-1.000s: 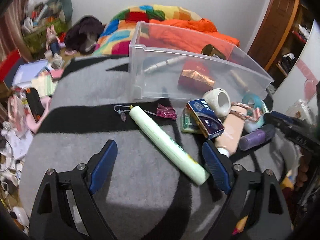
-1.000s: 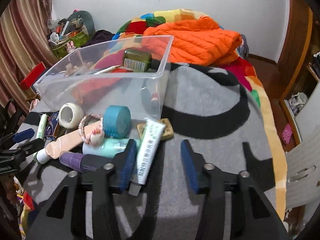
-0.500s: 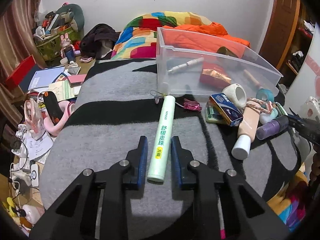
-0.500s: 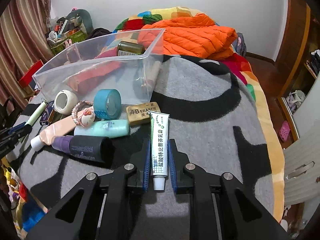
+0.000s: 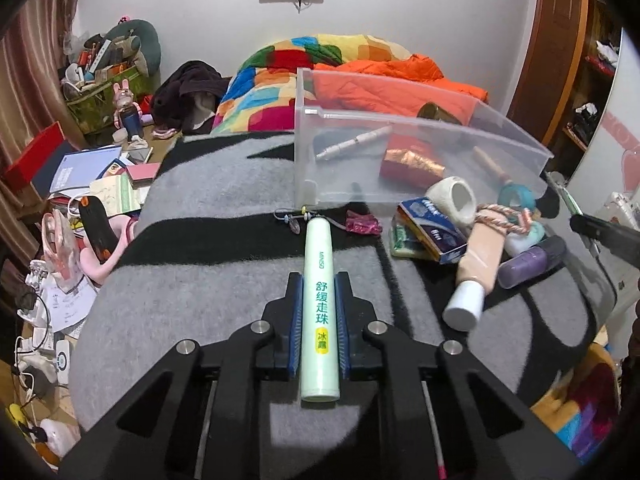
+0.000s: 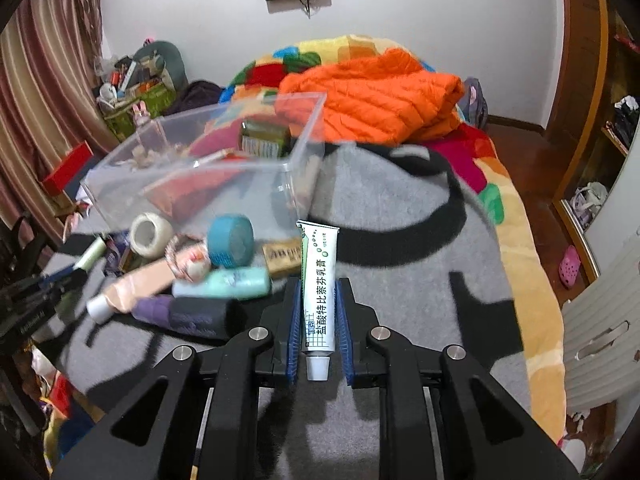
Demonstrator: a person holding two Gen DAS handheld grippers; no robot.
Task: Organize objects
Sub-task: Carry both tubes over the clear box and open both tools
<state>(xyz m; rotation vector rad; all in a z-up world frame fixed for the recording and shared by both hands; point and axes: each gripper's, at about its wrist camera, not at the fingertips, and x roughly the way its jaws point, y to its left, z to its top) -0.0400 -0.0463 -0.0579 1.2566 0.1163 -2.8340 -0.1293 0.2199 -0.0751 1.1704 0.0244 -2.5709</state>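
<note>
Your left gripper [image 5: 318, 312] clamps the pale green cylindrical stick [image 5: 319, 300]; your right gripper [image 6: 319, 316] pinches the white ointment tube [image 6: 319, 288]; both long axes point far, toward the clear plastic bin [image 5: 400, 160] ahead.

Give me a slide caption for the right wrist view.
Right gripper clamps a white ointment tube, clear bin ahead on the grey blanket.
</note>
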